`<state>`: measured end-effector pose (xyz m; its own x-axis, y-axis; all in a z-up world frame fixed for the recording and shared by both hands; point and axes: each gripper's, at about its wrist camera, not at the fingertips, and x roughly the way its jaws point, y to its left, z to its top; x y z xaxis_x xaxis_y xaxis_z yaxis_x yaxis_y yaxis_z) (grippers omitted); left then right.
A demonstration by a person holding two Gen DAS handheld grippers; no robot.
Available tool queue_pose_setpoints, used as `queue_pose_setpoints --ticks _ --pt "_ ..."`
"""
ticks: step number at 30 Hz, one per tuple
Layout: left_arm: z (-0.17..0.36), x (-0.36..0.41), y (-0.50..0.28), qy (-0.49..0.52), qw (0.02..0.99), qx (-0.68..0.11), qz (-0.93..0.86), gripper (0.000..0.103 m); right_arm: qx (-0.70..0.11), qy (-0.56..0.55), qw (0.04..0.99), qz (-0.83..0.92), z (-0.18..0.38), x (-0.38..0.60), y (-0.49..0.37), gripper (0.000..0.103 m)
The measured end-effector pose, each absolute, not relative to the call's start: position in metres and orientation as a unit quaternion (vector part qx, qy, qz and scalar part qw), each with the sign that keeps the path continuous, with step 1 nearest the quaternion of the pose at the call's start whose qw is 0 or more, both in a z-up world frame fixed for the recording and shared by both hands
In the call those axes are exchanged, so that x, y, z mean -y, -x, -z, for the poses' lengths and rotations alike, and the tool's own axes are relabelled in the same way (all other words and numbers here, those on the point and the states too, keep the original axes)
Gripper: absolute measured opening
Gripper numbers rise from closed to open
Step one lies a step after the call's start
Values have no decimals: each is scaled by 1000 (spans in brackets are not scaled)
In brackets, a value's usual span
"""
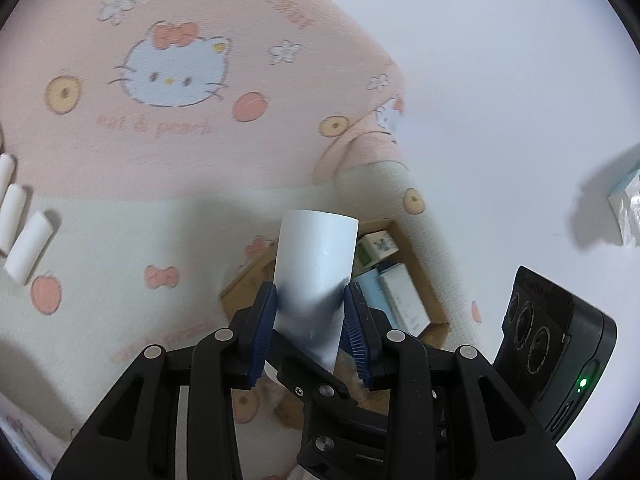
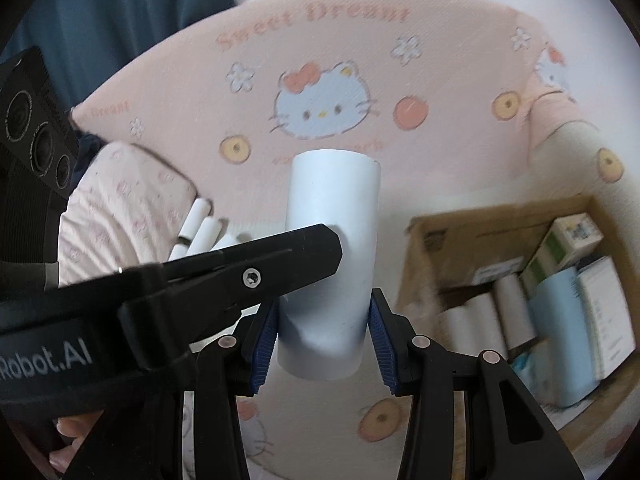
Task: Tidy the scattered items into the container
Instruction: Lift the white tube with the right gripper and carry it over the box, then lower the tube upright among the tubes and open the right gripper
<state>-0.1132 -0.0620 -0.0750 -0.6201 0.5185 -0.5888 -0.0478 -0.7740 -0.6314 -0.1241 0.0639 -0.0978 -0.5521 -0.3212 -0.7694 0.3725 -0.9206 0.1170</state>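
Observation:
My left gripper [image 1: 310,312] is shut on a white cylinder roll [image 1: 316,268], held above the pink Hello Kitty bedding, with the cardboard box [image 1: 424,268] just behind it. My right gripper [image 2: 322,322] is shut on another white roll [image 2: 332,240]. The cardboard box [image 2: 500,216] lies to its right and holds several white rolls [image 2: 508,312] and small cartons. More white rolls lie loose on the bedding at the left [image 1: 28,246] [image 2: 202,224]. The left gripper's black body [image 2: 168,284] crosses the right wrist view in front of the roll.
A pink Hello Kitty pillow [image 2: 328,92] lies behind. A folded patterned cloth [image 2: 120,208] sits at the left of the right view. A white packet [image 1: 628,208] lies at the far right on a white surface. The right gripper's camera housing [image 1: 556,340] shows beside the box.

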Motion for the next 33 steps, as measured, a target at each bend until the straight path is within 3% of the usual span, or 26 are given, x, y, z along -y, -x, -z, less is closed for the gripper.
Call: queue_pose_setpoints --ticks 18,33 --pt "79 -68 190 483 224 222 -817 38 -27 -471 145 870 95 -178 169 41" --pt "122 -98 221 547 204 248 -773 38 -20 -536 153 830 127 -218 200 41"
